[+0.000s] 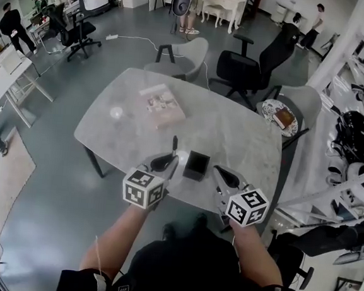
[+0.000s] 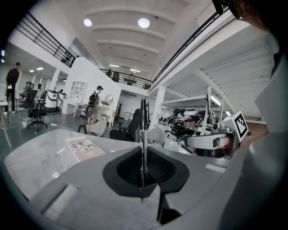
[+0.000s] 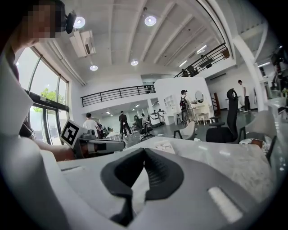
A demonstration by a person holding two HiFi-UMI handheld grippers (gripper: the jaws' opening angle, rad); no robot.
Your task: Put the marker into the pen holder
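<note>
A black marker point(image 1: 174, 143) stands upright between the jaws of my left gripper point(image 1: 172, 159), which is shut on its lower part. In the left gripper view the marker point(image 2: 143, 134) rises straight up from that gripper's point(image 2: 143, 155) black pads. The pen holder point(image 1: 196, 165), a small square black box, stands on the marble table point(image 1: 233, 137) near its front edge, just right of the marker. My right gripper point(image 1: 218, 171) hovers right of the holder, and its point(image 3: 144, 152) jaws are closed with nothing between them.
A pink booklet point(image 1: 163, 104) and a small white object point(image 1: 116, 112) lie farther back on the table. Chairs point(image 1: 239, 67) stand behind the table, one carrying a plate point(image 1: 279, 115). A cluttered white shelf point(image 1: 352, 150) is at the right.
</note>
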